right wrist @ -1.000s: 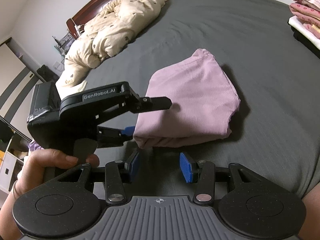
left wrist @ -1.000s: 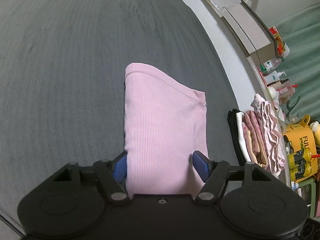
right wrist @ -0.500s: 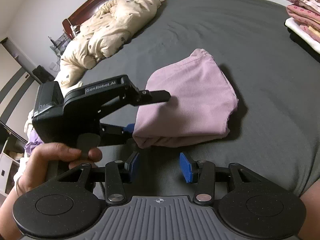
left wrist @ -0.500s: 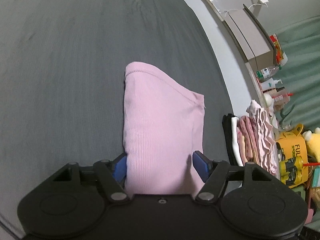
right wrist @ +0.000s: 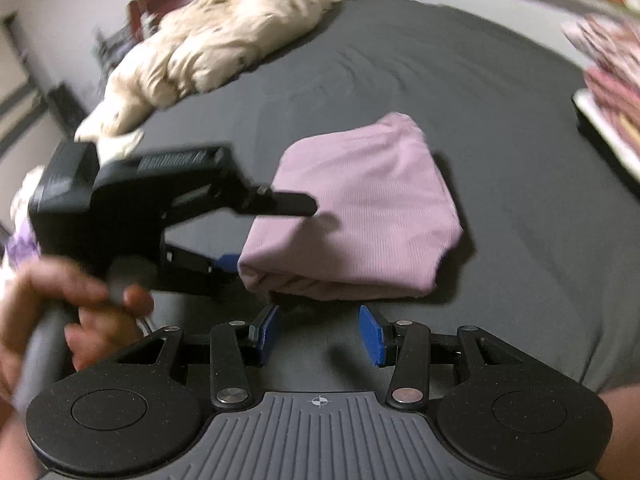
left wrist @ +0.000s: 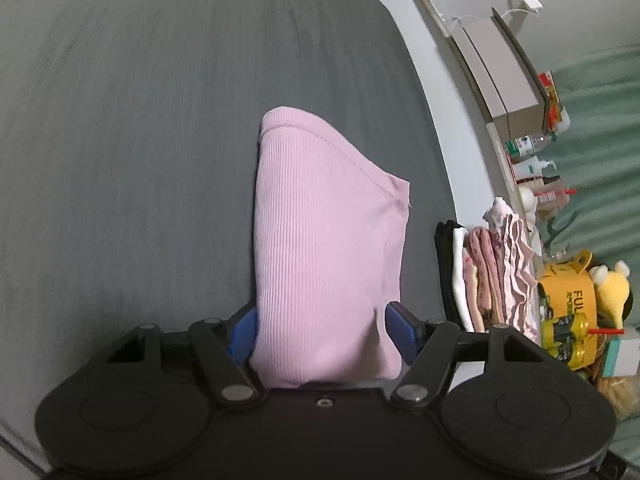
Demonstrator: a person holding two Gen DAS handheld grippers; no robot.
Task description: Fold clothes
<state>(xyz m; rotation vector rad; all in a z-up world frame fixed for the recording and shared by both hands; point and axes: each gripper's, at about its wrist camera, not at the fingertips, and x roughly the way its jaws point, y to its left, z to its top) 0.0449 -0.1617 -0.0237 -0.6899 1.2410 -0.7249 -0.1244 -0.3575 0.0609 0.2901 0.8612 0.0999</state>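
Note:
A folded pink ribbed garment [left wrist: 320, 240] lies on the dark grey bed sheet [left wrist: 120, 160]. My left gripper [left wrist: 322, 320] is shut on its near end, with the cloth filling the gap between the blue pads. In the right wrist view the same garment [right wrist: 360, 208] shows the left gripper [right wrist: 272, 236] turned on its side, one finger over the cloth and one at its lower edge, held by a hand [right wrist: 80, 312]. My right gripper [right wrist: 320, 332] is open just short of the garment's near edge, with only sheet between its pads.
A stack of folded clothes [left wrist: 492, 276] sits at the bed's right edge, beside a cluttered shelf with bottles [left wrist: 528, 152] and a yellow container [left wrist: 568, 292]. A cream duvet [right wrist: 208, 40] is bunched near the headboard. Bare sheet spreads beyond the garment.
Both views have rolled slightly as the wrists turned. The pink garment stays between the left jaws. The right view has become blurred, and the left gripper sits a little further right in it.

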